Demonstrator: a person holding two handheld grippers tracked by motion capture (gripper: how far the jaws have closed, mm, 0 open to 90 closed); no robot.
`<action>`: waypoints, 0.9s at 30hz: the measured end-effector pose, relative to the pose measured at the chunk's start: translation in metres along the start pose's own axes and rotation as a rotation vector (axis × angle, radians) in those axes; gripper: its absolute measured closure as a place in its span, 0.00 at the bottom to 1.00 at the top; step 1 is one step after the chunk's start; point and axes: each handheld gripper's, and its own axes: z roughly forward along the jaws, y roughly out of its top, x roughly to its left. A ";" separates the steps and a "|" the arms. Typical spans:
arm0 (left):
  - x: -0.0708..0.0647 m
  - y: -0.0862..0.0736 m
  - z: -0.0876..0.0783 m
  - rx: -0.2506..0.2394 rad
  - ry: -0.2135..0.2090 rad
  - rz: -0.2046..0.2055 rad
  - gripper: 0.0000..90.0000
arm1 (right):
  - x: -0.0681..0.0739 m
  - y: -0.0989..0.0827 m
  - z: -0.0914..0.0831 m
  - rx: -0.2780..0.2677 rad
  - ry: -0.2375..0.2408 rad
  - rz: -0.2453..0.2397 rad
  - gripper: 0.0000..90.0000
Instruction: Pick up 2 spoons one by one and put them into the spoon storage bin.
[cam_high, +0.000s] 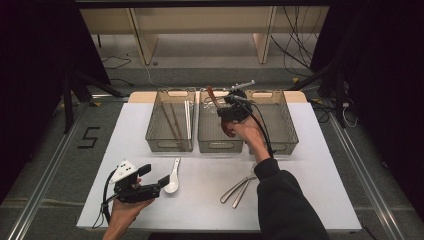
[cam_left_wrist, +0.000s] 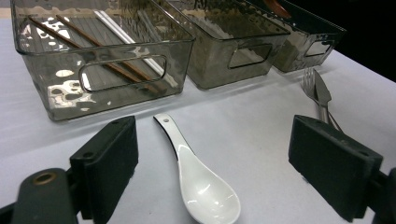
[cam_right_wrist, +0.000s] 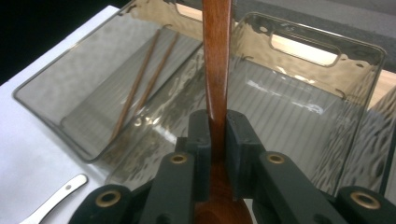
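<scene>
A white table with pale wooden edges at its far corners stands on grey floor, black curtains to either side and light wooden shelving behind; loose cables trail across the floor, and a "5" is taped to the left. Along the table's far side sit 3 smoky clear bins. The left bin holds 2 brown chopsticks and a white pair beside them. Over the middle bin, the right gripper is clamped on the handle of a wooden spoon (bowl end toward the hand). The left gripper hovers near the front edge, jaws spread wide around a white ceramic spoon lying on the table. A metal fork and knife lie at front right.
</scene>
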 end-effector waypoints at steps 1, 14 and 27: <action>0.000 0.000 0.000 0.001 -0.001 -0.001 0.17 | -0.001 0.000 0.001 -0.002 -0.005 0.007 0.91; 0.000 0.000 0.000 -0.001 -0.002 0.001 0.17 | -0.011 0.000 0.016 0.019 -0.048 0.037 0.91; 0.000 0.000 -0.001 0.000 -0.001 0.002 0.17 | -0.013 -0.005 0.021 0.039 -0.072 0.037 0.90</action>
